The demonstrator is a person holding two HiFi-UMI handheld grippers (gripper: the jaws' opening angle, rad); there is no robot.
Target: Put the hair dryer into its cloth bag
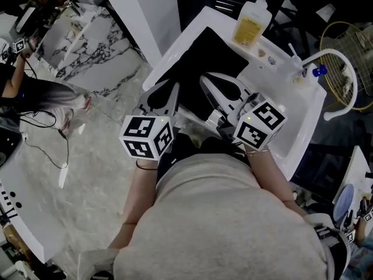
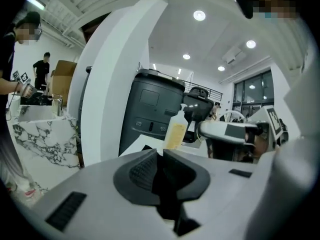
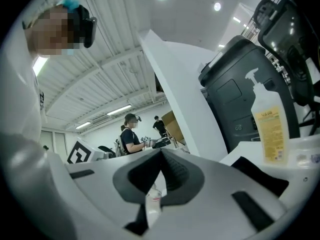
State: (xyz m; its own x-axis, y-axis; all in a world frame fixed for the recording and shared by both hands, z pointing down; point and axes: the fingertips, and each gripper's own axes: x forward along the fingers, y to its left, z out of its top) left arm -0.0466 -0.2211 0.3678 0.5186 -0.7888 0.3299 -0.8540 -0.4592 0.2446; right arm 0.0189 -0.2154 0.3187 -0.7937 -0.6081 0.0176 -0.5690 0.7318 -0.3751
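The black cloth bag lies flat on the white counter; it also shows in the right gripper view. I see no hair dryer in any view. My left gripper hovers over the bag's near left edge, its jaws together; the slit between the pads is dark and I make out nothing in it. My right gripper hangs over the bag's near right part, jaws closed tip to tip and empty. Both point roughly level, across the counter.
A yellow soap bottle stands at the counter's far side, a curved white tap to its right. A dark grey machine and a white pillar rise behind. People work at a marble counter on the left.
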